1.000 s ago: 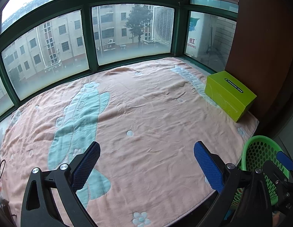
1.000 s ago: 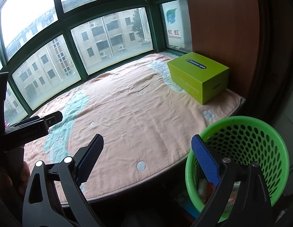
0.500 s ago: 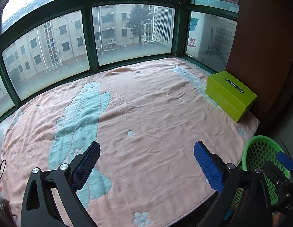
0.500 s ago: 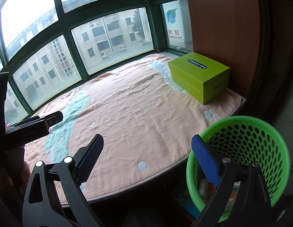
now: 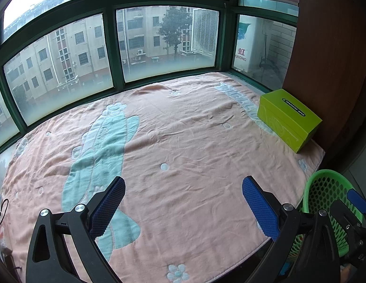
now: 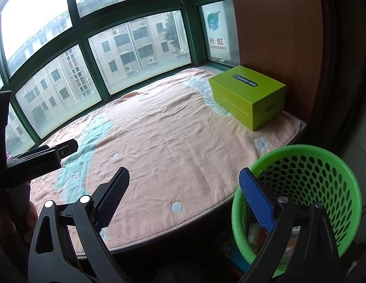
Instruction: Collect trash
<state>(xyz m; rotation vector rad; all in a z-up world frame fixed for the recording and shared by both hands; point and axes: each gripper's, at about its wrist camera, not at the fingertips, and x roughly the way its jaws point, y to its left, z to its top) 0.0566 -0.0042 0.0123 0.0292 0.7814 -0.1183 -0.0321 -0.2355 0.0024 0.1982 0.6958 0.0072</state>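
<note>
Peach-pink towelling, printed with a pale teal cartoon figure and small flowers, is covering the window seat: this blanket [image 5: 183, 141] is lying wrinkled under the green-framed bay window [image 5: 112, 54]. A lime-green cardboard box [image 6: 249, 94] is sitting on the blanket's far right corner, just beside the brown wooden wall panel [image 6: 277, 35]. The green perforated plastic basket [image 6: 310, 188] is standing off the blanket's near right edge, lower than the seat; some pale and reddish scraps are showing through its mesh near the bottom, though they are too blurred to name.

The left gripper [image 5: 183, 202] is hovering over the near part of the blanket with its blue-padded jaws spread wide and nothing between them. The right gripper [image 6: 184, 193] is also gaping wide and empty, its right finger [image 6: 256, 200] overlapping the basket's near rim in the wrist view. In that same view the left gripper's black body is jutting in at the left edge, with the person's hand [image 6: 8, 221] gripping below it.
</note>
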